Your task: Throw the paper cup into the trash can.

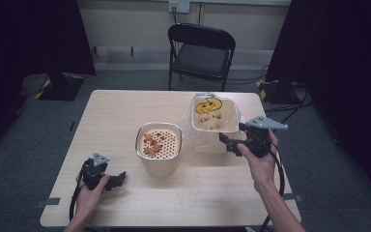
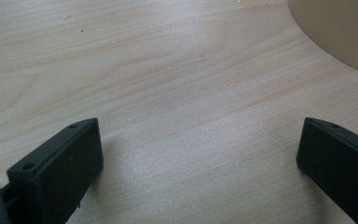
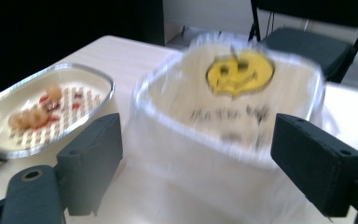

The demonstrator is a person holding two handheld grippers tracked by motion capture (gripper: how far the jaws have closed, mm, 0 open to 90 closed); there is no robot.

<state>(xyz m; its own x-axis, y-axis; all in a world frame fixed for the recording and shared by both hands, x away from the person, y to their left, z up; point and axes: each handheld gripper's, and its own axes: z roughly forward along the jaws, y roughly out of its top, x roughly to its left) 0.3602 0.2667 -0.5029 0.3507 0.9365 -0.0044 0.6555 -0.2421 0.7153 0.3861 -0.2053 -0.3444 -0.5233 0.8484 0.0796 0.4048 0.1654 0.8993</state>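
Observation:
A cream tub [image 1: 158,157] with a perforated insert and several red and orange food bits stands mid-table; it also appears at the left of the right gripper view [image 3: 9,95]. Behind it to the right sits a clear plastic tub [image 1: 214,116] marked with a yellow smiley face and dark writing. My right gripper [image 1: 228,141] hovers at that tub's near right corner, open. In the blurred right gripper view the clear tub [image 3: 223,102] lies just beyond the wide jaws [image 3: 198,140], untouched by the pads. My left gripper [image 1: 118,178] rests open over bare wood [image 2: 198,135], left of the cream tub [image 2: 345,32].
The wooden table [image 1: 125,106] has open room at its left and front. A black folding chair [image 1: 202,53] stands behind the far edge. Clear film [image 1: 189,126] spreads around the clear tub's base. Dark curtains flank both sides.

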